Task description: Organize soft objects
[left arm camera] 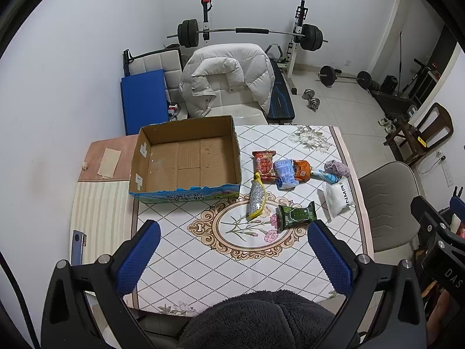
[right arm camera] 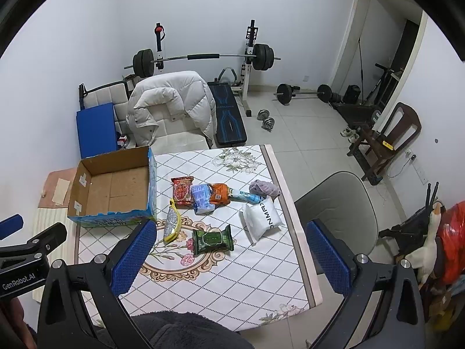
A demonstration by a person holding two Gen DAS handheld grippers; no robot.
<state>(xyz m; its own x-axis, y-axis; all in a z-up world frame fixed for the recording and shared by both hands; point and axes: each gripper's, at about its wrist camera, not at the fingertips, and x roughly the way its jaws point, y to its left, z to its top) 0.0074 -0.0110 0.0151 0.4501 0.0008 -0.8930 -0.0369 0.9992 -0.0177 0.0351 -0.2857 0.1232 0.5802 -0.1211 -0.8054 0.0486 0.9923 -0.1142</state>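
So far nothing is sorted: the cardboard box (left arm camera: pixel 186 160) sits bare inside on the table (left arm camera: pixel 261 261), and every soft item lies outside it, to its right.

Left claw (left arm camera: pixel 232 258): jaws wide apart, holding nothing, raised above the near table edge. Right claw (right arm camera: pixel 229 257): likewise wide and holding nothing.

Items, as laid out:
- red snack packet (left arm camera: pixel 264 165), flat, nearest the box
- blue-white pack (left arm camera: pixel 286 174) and orange pack (left arm camera: pixel 302 170), touching each other
- light blue tube-shaped wrapper (left arm camera: pixel 325 175) and a crumpled purple cloth (left arm camera: pixel 337 167) at the far right
- white pouch (left arm camera: pixel 338 197), puffy, near the right edge
- green wipes pack (left arm camera: pixel 296 215), closest to me
- silvery pouch with yellow trim (left arm camera: pixel 256 200), just beside the box's front corner

My judgement: the whole job remains; all eight pieces need moving into the box.
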